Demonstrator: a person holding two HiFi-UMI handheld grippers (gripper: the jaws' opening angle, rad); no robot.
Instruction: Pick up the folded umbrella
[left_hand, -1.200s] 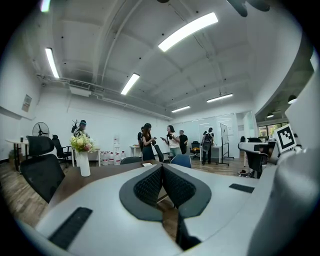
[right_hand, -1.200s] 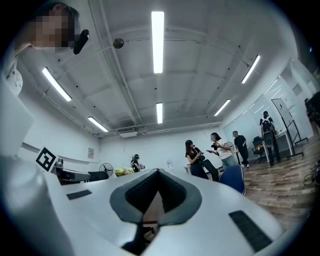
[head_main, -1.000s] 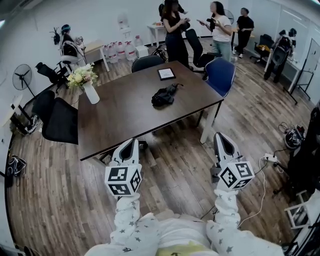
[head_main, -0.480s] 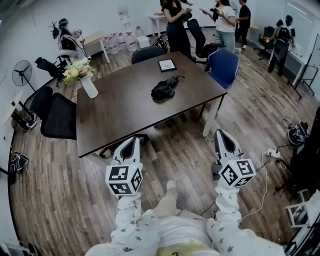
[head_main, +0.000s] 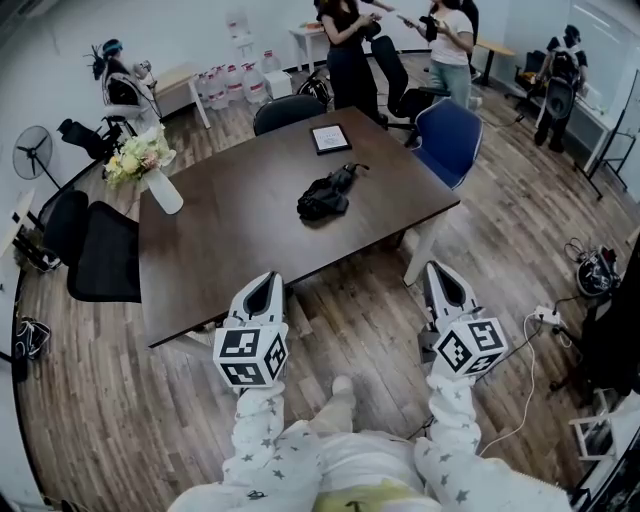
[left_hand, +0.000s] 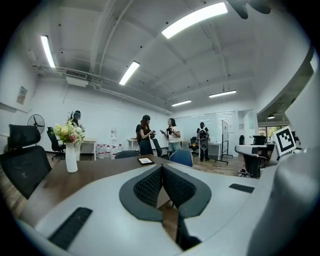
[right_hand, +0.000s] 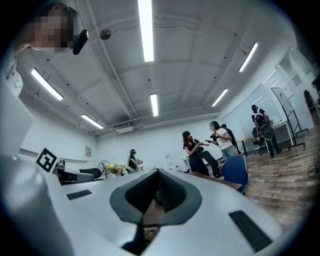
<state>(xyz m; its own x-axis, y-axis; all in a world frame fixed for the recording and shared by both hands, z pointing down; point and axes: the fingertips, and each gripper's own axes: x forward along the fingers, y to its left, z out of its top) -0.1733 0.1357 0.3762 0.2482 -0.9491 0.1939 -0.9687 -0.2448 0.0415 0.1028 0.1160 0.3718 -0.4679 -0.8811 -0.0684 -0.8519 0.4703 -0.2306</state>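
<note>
The folded umbrella (head_main: 325, 195) is lying on the counter (head_main: 220, 255), untouched. The left claw (head_main: 263, 284) and right claw (head_main: 437, 272) are hovering at its near side, jaws together, gripping nothing.

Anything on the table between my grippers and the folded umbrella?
Nothing visible. Only bare table lies between the left gripper, the right gripper and the folded umbrella. The vase stands off at the left corner, and the tablet lies beyond it.

black umbrella (head_main: 325, 195), brown table (head_main: 230, 250), blue chair (head_main: 445, 140)
</note>
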